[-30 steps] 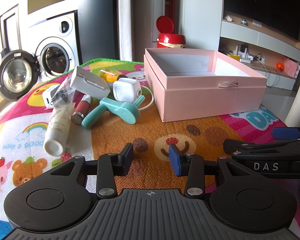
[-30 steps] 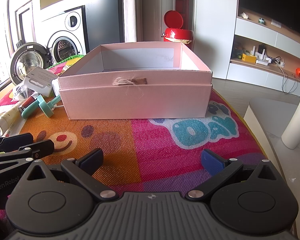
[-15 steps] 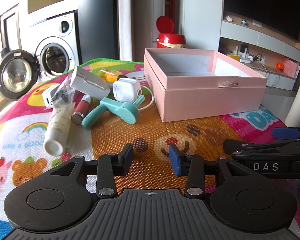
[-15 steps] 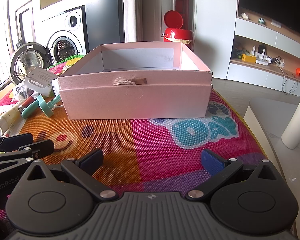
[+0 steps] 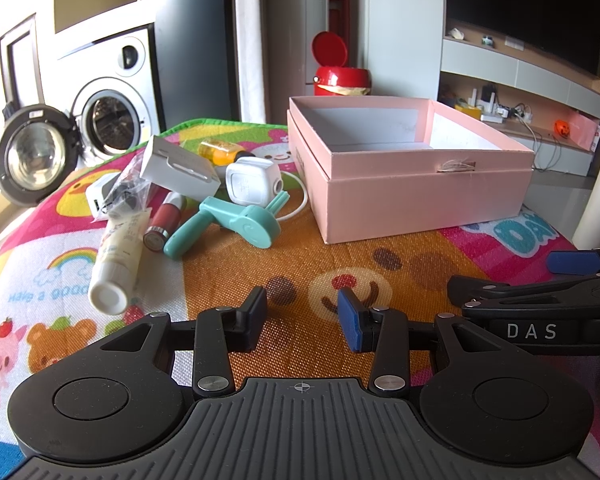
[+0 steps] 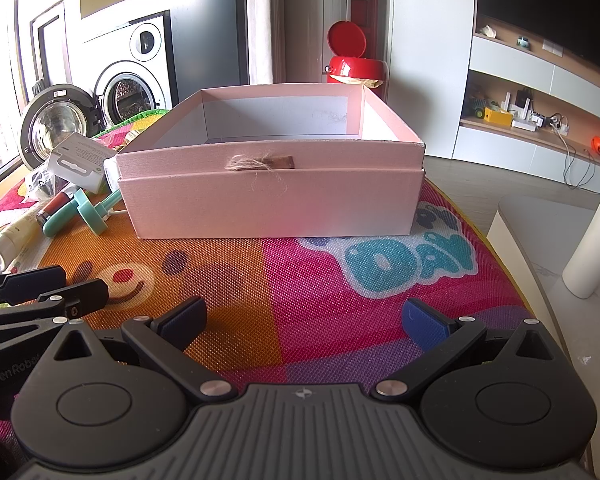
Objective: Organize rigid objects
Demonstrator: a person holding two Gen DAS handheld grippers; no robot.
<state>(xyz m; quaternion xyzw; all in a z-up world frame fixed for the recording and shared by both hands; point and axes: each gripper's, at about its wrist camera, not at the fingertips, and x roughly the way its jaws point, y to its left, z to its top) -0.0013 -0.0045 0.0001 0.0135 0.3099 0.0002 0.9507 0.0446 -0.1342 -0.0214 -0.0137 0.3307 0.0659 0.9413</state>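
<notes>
Pink box (image 6: 272, 196): empty, mid-mat; clutter heaped just left of it, teal tool (image 5: 236, 224) nearest. Left gripper (image 5: 302, 314): jaws part-spread, empty; right gripper (image 6: 304, 320): jaws wide, empty. Advice: take outermost piece first; grip its rigid handle squarely.

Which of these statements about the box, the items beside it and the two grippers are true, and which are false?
1. The pink box has no items visible inside. True.
2. The left gripper holds the lipstick. False: it is open and holds nothing.
3. The teal tool lies on the mat, outside the box. True.
4. The right gripper is shut. False: it is wide open.
5. The white tube stands upright. False: it lies flat.
</notes>
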